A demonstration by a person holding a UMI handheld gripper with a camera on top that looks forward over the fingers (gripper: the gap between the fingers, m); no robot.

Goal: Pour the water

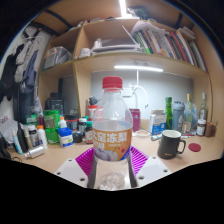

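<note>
A clear plastic bottle (112, 125) with a red cap and an orange label stands upright between my fingers, raised above the desk. My gripper (112, 160) is shut on the bottle, with the magenta pads (86, 160) pressing its lower sides. The bottle's clear base shows just below the pads. A black mug (171, 144) stands on the desk beyond my right finger, to the right of the bottle.
The desk (190, 160) is crowded along its back with several bottles, jars and small boxes. A green bottle (51, 126) stands at the left. Shelves with books (160, 40) rise behind. A small red lid (194, 148) lies right of the mug.
</note>
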